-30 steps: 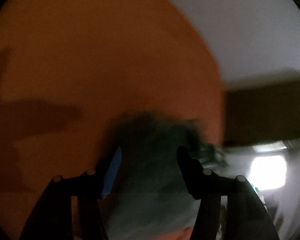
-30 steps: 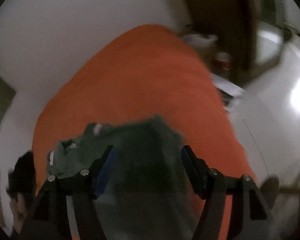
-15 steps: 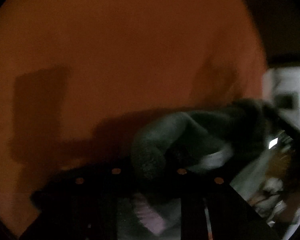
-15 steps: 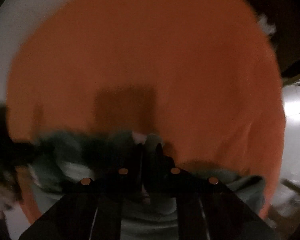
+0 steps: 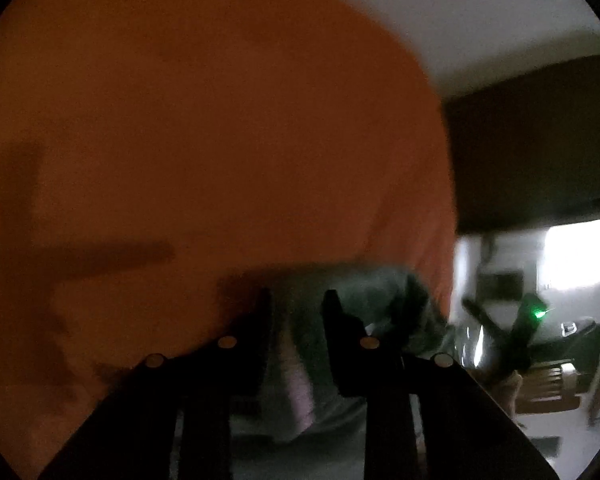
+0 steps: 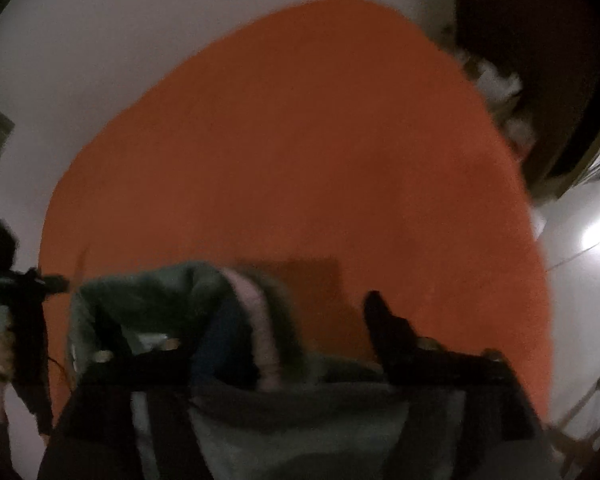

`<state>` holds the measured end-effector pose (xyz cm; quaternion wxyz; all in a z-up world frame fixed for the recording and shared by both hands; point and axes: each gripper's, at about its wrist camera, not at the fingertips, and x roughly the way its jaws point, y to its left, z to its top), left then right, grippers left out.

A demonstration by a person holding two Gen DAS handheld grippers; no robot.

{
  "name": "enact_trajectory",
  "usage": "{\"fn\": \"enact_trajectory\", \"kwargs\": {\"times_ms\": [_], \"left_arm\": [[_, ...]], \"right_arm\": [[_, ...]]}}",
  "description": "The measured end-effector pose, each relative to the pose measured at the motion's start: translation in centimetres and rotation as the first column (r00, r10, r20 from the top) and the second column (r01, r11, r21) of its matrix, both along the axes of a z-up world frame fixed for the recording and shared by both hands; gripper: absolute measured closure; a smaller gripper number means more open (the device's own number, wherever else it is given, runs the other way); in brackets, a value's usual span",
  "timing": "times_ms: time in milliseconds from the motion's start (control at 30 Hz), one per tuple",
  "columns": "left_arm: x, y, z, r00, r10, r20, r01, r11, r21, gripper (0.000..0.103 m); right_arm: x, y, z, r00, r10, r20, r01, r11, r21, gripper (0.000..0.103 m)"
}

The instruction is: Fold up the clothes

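Note:
A dark grey-green garment (image 5: 380,292) with a pale pink inner band lies bunched at the near edge of an orange sheet (image 5: 220,120). My left gripper (image 5: 296,300) has its jaws drawn close, a narrow gap apart, with a fold of the cloth between them. In the right wrist view the same garment (image 6: 152,292) is heaped at lower left, its pink band (image 6: 256,312) beside the left finger. My right gripper (image 6: 296,312) stands open wide over the garment's right part, gripping nothing. Both views are dim and blurred.
The orange sheet (image 6: 320,140) spreads far ahead of both grippers. Pale floor (image 6: 120,40) borders it. Dark furniture (image 5: 540,140) stands to the right, with a bright window (image 5: 576,252) below it. The other gripper (image 5: 512,328) shows a green light.
My right gripper, shut on the garment half a second ago, has opened wide. The left jaws have spread only slightly. Both grippers have pulled back, so more of the sheet shows.

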<state>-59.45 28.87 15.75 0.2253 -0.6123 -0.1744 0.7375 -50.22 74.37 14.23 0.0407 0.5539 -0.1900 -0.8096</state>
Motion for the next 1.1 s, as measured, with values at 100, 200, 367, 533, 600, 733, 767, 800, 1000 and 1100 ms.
{"fn": "enact_trajectory", "kwargs": {"times_ms": [100, 200, 367, 533, 600, 733, 767, 800, 1000, 1100], "left_arm": [[2.7, -6.4, -0.8, 1.0, 0.022, 0.017, -0.021, 0.999, -0.038, 0.027], [6.5, -11.5, -6.2, 0.985, 0.051, 0.163, -0.048, 0.999, -0.025, 0.027], [11.8, -14.8, -13.4, 0.93, 0.023, 0.368, -0.082, 0.986, 0.144, 0.027], [13.2, -13.4, -13.6, 0.945, -0.036, 0.325, -0.038, 0.975, 0.218, 0.027], [13.4, -14.1, -12.7, 0.954, -0.024, 0.3, -0.046, 0.973, 0.225, 0.027], [12.9, -14.2, -12.1, 0.958, -0.023, 0.287, -0.047, 0.971, 0.233, 0.027], [12.9, -14.2, -12.2, 0.955, -0.026, 0.295, -0.047, 0.971, 0.236, 0.027], [12.9, -14.0, -12.2, 0.953, -0.034, 0.301, -0.039, 0.971, 0.235, 0.027], [14.0, -11.6, -13.1, 0.966, -0.059, 0.253, 0.013, 0.984, 0.18, 0.049], [14.7, -10.7, -11.9, 0.984, -0.016, 0.178, -0.015, 0.985, 0.171, 0.086]], "right_arm": [[1.1, 1.9, -1.6, 0.997, 0.007, 0.075, -0.005, 0.999, -0.039, 0.022], [2.1, 3.9, -3.2, 0.989, 0.018, 0.15, -0.006, 0.997, -0.078, 0.022], [3.9, 7.1, -5.8, 0.962, 0.041, 0.271, -0.002, 0.99, -0.143, 0.023], [5.5, 10.2, -4.5, 0.98, -0.04, 0.194, 0.088, 0.965, -0.247, 0.023], [6.3, 10.9, -4.4, 0.986, -0.049, 0.158, 0.091, 0.958, -0.272, 0.023], [7.2, 10.9, -5.8, 0.99, 0.02, 0.141, 0.024, 0.953, -0.302, 0.023], [7.3, 11.0, -6.2, 0.99, 0.035, 0.134, 0.008, 0.952, -0.307, 0.023], [7.7, 11.1, -6.4, 0.991, 0.038, 0.128, 0.004, 0.95, -0.313, 0.023], [8.8, 11.3, -7.3, 0.994, 0.053, 0.099, -0.022, 0.955, -0.296, 0.03], [7.8, 9.5, -7.1, 0.992, 0.113, 0.051, -0.099, 0.969, -0.228, 0.087]]}}
